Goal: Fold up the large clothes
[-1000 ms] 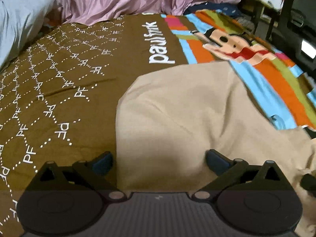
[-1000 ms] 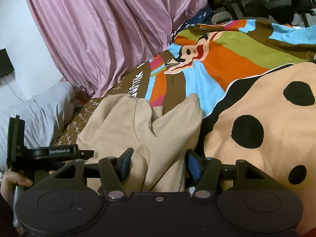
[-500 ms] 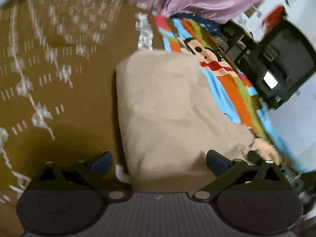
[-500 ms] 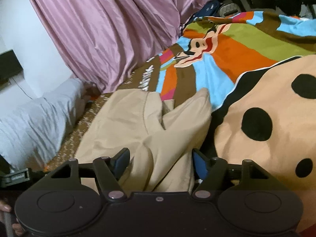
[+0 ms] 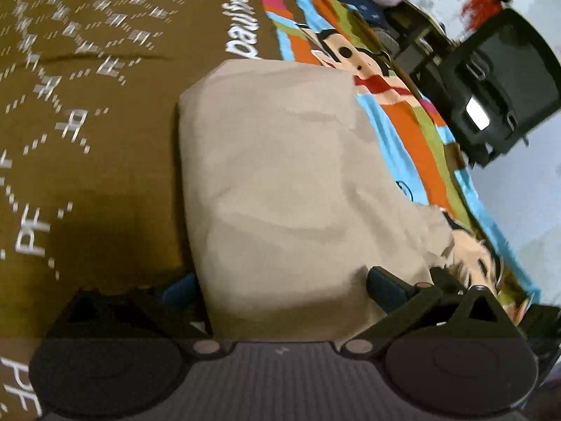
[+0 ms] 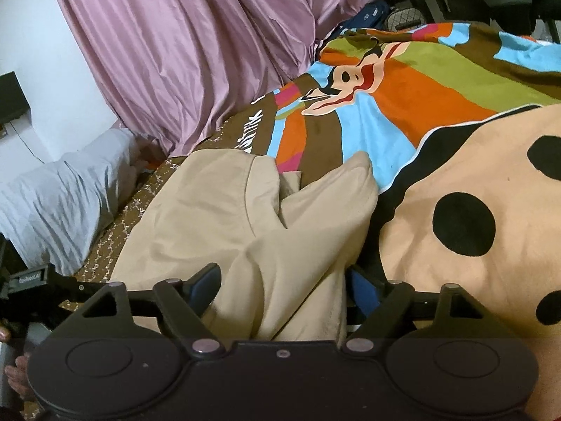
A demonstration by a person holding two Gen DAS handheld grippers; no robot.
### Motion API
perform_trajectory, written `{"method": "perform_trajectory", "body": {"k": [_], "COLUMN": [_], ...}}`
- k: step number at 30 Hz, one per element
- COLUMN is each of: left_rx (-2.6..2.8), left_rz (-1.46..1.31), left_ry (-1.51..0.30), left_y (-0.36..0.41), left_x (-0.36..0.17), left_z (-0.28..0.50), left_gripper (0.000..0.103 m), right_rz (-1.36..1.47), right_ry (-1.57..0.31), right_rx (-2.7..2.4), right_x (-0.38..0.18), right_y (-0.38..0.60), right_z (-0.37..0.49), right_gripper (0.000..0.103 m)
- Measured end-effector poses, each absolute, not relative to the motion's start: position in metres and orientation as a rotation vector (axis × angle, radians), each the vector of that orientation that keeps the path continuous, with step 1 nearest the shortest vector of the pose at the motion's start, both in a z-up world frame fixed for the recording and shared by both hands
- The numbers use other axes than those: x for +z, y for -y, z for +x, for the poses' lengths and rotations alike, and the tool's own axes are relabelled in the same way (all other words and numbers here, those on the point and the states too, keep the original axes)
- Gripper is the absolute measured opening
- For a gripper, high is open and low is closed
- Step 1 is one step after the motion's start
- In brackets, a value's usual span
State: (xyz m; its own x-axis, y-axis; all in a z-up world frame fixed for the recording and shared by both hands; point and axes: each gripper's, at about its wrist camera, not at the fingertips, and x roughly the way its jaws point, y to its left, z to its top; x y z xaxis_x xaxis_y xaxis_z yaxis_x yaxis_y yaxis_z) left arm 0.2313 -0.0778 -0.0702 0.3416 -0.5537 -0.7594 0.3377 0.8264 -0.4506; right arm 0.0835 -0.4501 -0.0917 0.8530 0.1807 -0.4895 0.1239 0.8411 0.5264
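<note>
I see the beige cotton garment (image 5: 280, 182) lying folded on the brown-and-striped cartoon bedspread (image 5: 87, 147), its cloth running between the fingers of both tools. My left hand-held gripper (image 5: 280, 287) is spread wide across the near edge. My right hand-held gripper (image 6: 285, 286) is also wide, with bunched fabric (image 6: 291, 245) between its blue pads. A pink satin curtain (image 6: 196, 45) hangs behind.

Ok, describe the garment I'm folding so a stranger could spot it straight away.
Start at the bed's patterned bedspread with its cartoon monkey and bright stripes. On it, near the brown lettered section, lies the beige garment. It is the only plain, unpatterned cloth there, unlike the peach, black-spotted area beside it.
</note>
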Motion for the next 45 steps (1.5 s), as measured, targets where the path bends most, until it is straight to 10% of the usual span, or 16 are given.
{"method": "perform_trajectory", "body": {"k": [12,33,45], "left_rx": [-0.602,-0.365,-0.280], "left_rz": [-0.114,-0.038,-0.056], "left_ry": [-0.985,-0.551,-0.719], "left_y": [0.095,0.024,0.004], "left_x": [-0.041,-0.015,-0.036], "left_z": [0.230,0.233,0.236], "left_gripper": [0.073,0.057,0.080], "right_rz": [0.504,0.211,0.366], "right_ry": [-0.466,-0.243,-0.517], "right_rx": [0.083,0.270,0.150], "right_x": [-0.057,0.005,-0.050], "right_y": [0.429,0.310,0.319], "right_z": [0.093,0.184,0.197], "right_gripper": [0.017,0.016,0.037]}}
